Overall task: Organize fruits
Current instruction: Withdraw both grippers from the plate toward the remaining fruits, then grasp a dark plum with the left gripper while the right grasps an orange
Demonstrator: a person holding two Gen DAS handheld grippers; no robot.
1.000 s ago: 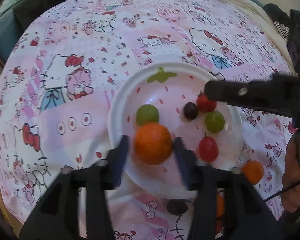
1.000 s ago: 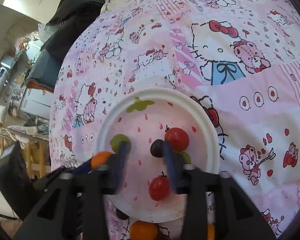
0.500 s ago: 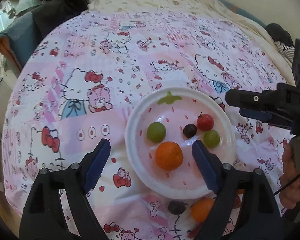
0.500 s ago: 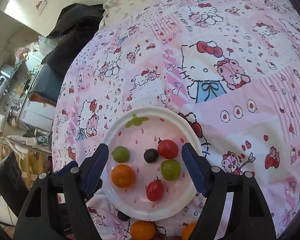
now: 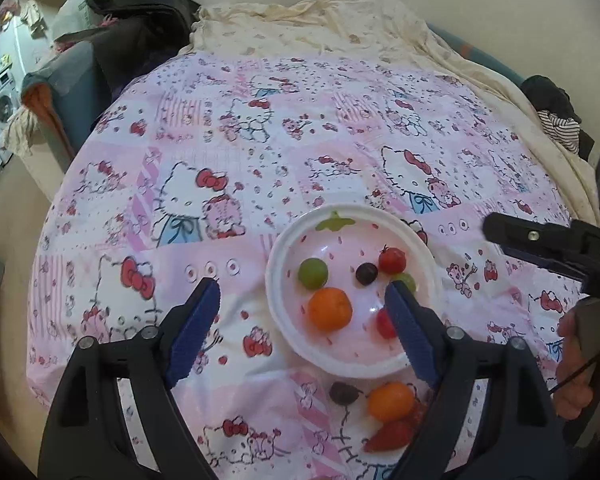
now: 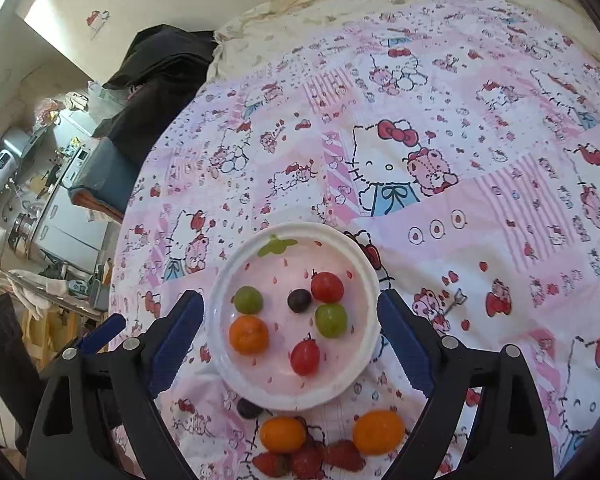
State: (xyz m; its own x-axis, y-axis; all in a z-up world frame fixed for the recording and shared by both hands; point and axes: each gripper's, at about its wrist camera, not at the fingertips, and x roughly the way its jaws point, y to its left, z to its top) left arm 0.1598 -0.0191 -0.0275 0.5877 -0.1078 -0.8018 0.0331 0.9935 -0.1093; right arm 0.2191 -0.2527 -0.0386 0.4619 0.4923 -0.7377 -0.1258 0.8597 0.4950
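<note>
A white plate on the pink bedsheet holds an orange, two green grapes, a dark grape and two red tomatoes. My left gripper is open and empty above the plate's left side. My right gripper is open and empty, its fingers either side of the plate. Loose on the sheet in front of the plate lie two oranges, a dark grape and strawberries.
A cream blanket covers the far end of the bed. Dark clothes lie at the far left corner. The bed's left edge drops to the floor. The right gripper's body shows at the right of the left wrist view.
My left gripper let go of the orange on the plate, opened wide and drew back and up. My right gripper also opened wide and rose away from the plate.
</note>
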